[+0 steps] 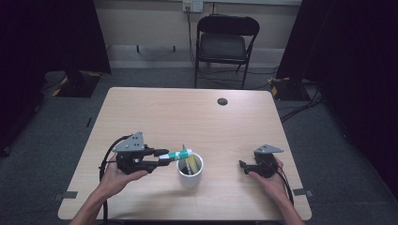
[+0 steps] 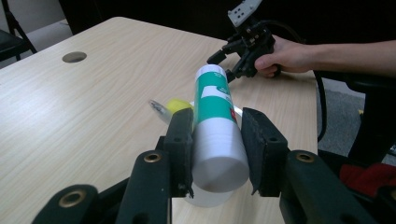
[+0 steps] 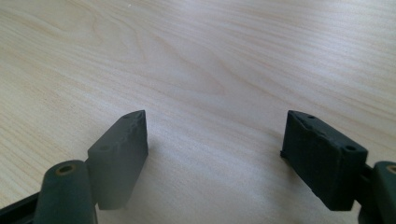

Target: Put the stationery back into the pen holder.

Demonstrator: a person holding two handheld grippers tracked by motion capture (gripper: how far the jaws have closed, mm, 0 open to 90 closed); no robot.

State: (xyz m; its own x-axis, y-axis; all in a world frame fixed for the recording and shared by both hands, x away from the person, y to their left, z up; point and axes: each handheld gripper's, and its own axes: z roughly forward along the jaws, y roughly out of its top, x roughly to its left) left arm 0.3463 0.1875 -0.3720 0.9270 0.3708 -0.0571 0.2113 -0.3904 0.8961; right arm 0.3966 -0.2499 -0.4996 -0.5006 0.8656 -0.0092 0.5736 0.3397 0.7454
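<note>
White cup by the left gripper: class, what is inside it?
Inside the white cup a yellow item and dark items stand; the green-and-white tube in the left gripper covers part of the opening.

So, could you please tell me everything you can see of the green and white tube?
The tube is a smooth, plastic-looking cylinder with a white body, a green label band and flat white ends. It lies roughly level, clamped near one end between the pads of the left gripper, its far end reaching over the rim of the white cup.
</note>
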